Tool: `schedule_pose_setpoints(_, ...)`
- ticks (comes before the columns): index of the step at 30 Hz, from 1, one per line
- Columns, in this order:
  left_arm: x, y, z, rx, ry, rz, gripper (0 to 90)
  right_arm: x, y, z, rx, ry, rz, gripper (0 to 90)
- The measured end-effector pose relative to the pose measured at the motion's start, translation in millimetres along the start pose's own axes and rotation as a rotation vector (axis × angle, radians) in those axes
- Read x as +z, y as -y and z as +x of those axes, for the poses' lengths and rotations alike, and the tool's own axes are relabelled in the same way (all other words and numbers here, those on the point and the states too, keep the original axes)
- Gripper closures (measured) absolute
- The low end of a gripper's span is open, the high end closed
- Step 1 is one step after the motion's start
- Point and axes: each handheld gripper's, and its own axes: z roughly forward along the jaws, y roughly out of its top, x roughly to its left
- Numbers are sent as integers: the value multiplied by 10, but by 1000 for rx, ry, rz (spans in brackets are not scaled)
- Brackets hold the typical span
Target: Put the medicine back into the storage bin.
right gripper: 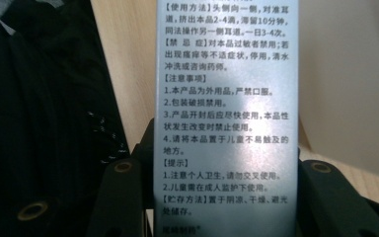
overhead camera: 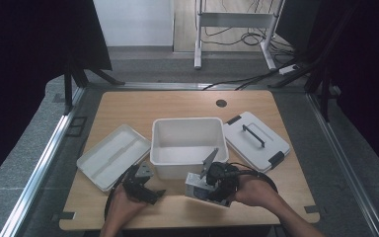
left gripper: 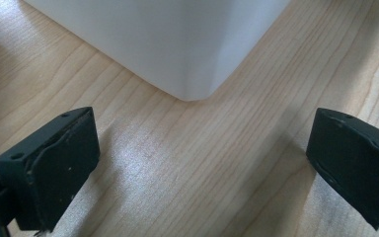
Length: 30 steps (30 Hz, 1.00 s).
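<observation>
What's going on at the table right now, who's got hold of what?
A person is working with two handheld grippers. The right gripper is shut on a small silvery printed carton, held near the front wall of the open white plastic bin. The left gripper is open over bare wooden table beside the bin's corner, holding nothing. The bin's white lid with black handle lies to its right, and a shallow white tray to its left.

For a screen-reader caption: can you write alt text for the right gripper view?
A silvery box printed with black Chinese text stands upright, clamped between the right gripper's two black fingers. Light wooden table lies behind it, with dark cloth at the left and a white bin wall at the right.
</observation>
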Motion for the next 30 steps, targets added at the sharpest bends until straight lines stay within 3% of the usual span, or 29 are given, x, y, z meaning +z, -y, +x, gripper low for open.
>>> schedule_pose_setpoints(6, 1, 0, 0, 0, -1, -1, 0, -200, -128, -18, -2, -14, -10, 553)
schedule_pose_setpoints(16, 1, 1, -2, -4, -1, -3, 0, -618, -403, -158, -3, 11, -40, 555)
schedule_pose_setpoints(18, 1, 1, -2, -4, -1, -3, 0, -692, -456, -218, 10, 9, -59, 555)
schedule_pose_setpoints(23, 0, 1, -2, -4, -2, -4, 0, -819, -582, -410, 40, 55, -72, 556)
schedule_pose_setpoints(30, -1, 2, -1, -3, -1, -3, 1, -803, -721, -716, 87, 122, -80, 556)
